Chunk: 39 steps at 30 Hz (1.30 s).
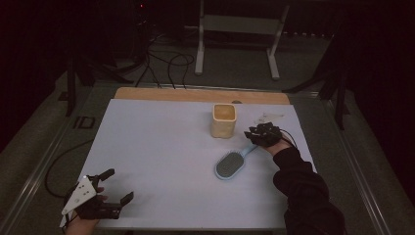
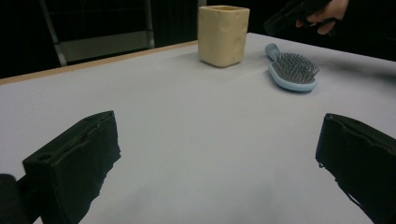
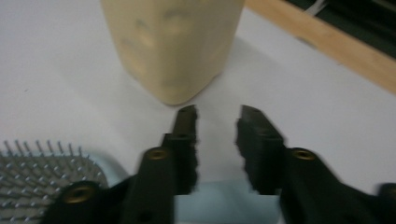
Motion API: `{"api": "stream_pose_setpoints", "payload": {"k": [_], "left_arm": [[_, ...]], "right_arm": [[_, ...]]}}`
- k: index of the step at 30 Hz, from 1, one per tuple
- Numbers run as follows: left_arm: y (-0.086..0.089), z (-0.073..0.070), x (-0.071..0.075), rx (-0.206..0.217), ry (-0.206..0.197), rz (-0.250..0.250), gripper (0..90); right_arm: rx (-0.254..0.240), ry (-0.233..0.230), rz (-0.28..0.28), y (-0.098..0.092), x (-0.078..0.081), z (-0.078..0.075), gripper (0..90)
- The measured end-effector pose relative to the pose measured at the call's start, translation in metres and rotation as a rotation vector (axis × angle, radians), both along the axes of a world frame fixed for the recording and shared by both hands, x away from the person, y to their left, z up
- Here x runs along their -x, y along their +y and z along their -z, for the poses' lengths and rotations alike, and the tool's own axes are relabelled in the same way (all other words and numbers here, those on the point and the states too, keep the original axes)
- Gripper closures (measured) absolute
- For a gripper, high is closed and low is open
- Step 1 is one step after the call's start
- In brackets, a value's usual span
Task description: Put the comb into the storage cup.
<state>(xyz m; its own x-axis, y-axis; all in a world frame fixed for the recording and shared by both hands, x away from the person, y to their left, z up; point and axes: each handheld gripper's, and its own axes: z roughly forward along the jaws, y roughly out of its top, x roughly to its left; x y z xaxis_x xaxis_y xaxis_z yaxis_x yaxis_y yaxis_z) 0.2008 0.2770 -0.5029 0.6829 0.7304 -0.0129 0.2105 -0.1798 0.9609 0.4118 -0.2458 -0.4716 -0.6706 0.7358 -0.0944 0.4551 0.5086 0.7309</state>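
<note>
A light blue hairbrush [image 1: 230, 165] lies bristles up on the white table sheet [image 1: 161, 147], its handle pointing towards the far right. Just beyond it stands a cream square cup [image 1: 224, 120]. My right gripper [image 1: 257, 134] is down over the handle end. In the right gripper view its jaws [image 3: 215, 114] stand narrow, straddling the blue handle [image 3: 219, 205], with a gap still showing between the pads; the cup [image 3: 170, 46] is right ahead. My left gripper [image 1: 119, 185] rests wide open at the near left corner with nothing in it, facing the cup [image 2: 222, 35] and brush [image 2: 293, 70].
A wooden strip [image 1: 195, 94] runs along the table's far edge. Behind it, cables [image 1: 166, 63] lie on the floor and a white metal stand [image 1: 237, 29] rises. Something small and pale [image 1: 266, 117] lies on the sheet at the far right.
</note>
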Motion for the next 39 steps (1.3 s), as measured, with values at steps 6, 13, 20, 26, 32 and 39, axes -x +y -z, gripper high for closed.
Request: {"api": "stream_pose_setpoints", "payload": {"k": [6, 13, 20, 26, 32, 39], "left_arm": [[-0.001, 0.001, 0.000, -0.007, 0.003, 0.006, 0.0], [0.000, 0.001, -0.001, -0.007, 0.010, 0.006, 0.0], [0.001, 0.001, 0.000, 0.000, 0.012, 0.006, 0.0], [0.000, 0.002, 0.000, -0.004, 0.014, 0.014, 0.0], [0.001, 0.001, 0.000, 0.004, 0.013, 0.006, 0.0], [0.002, 0.001, 0.001, 0.001, 0.010, 0.001, 0.0]], "right_arm": [[0.063, 0.017, 0.003, 0.005, -0.005, 0.006, 85.1], [0.111, 0.019, 0.035, 0.001, -0.012, 0.015, 90.0], [0.170, 0.039, 0.037, 0.001, -0.015, 0.021, 90.0], [0.181, 0.056, 0.038, -0.001, -0.015, 0.024, 90.0], [0.180, 0.064, 0.036, -0.005, -0.011, 0.025, 90.0], [0.165, 0.064, 0.035, -0.013, -0.004, 0.027, 90.0]]}}
